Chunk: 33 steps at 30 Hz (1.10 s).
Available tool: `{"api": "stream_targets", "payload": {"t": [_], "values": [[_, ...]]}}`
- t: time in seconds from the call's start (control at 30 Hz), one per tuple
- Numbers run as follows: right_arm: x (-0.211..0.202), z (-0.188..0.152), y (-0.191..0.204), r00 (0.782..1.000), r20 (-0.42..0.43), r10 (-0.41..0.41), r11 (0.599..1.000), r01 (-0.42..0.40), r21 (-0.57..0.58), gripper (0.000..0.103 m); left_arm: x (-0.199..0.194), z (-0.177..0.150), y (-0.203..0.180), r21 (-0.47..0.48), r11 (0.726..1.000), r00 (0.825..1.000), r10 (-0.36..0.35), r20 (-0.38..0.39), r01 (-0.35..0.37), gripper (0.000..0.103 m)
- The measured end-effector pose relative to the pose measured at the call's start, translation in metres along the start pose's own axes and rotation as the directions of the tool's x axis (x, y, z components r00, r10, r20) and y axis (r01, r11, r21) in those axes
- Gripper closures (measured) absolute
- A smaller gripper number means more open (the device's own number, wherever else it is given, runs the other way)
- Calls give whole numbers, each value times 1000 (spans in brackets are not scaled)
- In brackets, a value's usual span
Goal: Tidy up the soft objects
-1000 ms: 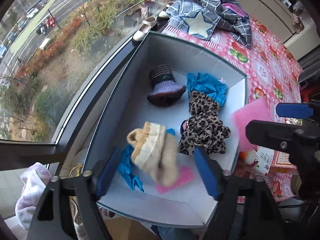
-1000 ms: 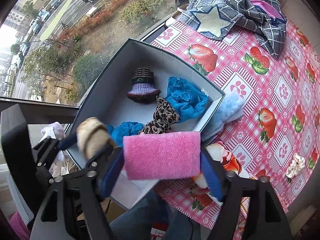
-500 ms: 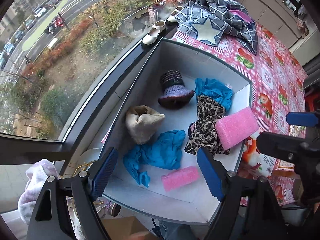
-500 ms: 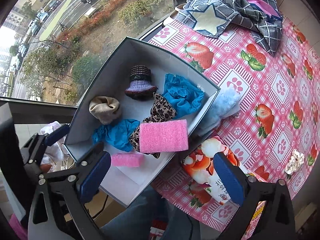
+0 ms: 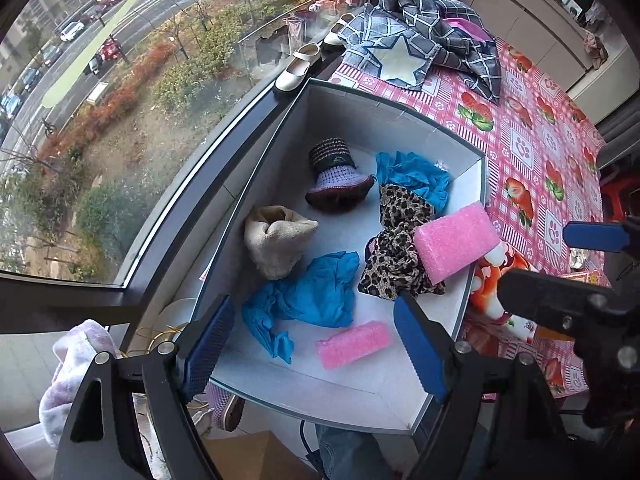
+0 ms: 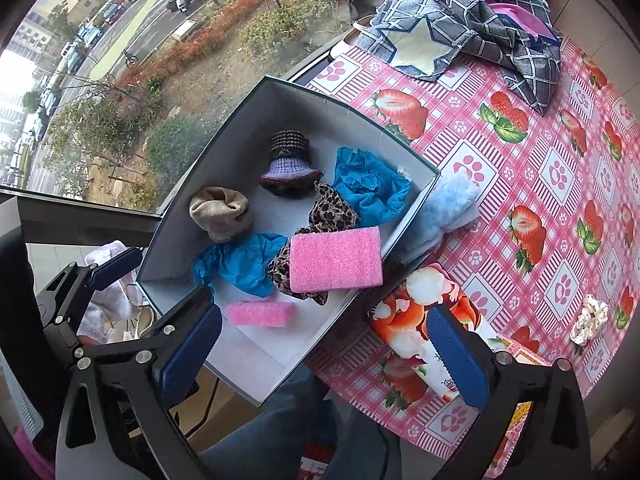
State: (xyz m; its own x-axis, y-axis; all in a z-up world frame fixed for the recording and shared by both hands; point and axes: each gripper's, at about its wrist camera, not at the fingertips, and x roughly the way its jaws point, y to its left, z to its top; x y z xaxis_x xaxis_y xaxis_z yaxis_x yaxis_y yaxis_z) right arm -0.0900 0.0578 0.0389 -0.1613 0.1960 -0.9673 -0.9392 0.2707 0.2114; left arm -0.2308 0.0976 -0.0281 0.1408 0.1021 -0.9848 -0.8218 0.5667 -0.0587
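Observation:
A white box holds soft things: a beige sock, a large pink sponge on a leopard cloth, a small pink sponge, blue cloths and a knitted hat. My left gripper is open and empty above the box's near end. My right gripper is open and empty above the box's near right corner.
A light blue fluffy cloth lies outside the box's right wall. A printed packet lies on the strawberry tablecloth. A white scrunchie lies at right. A plaid garment lies at the back. A window borders the left.
Both grippers opened and drew back. The beige sock left the left gripper and the large pink sponge left the right gripper; both now lie in the box.

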Motion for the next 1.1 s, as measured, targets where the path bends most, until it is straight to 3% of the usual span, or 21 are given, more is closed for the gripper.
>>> {"api": "stream_targets", "payload": {"t": [1.03, 1.1], "values": [[-12, -16, 8, 999, 38, -14, 999, 12, 43, 0, -8, 4, -2, 44, 999, 1000, 2, 13, -2, 19], [-13, -16, 8, 999, 38, -15, 999, 13, 44, 0, -11, 4, 1, 39, 999, 999, -22, 32, 20, 19]]}}
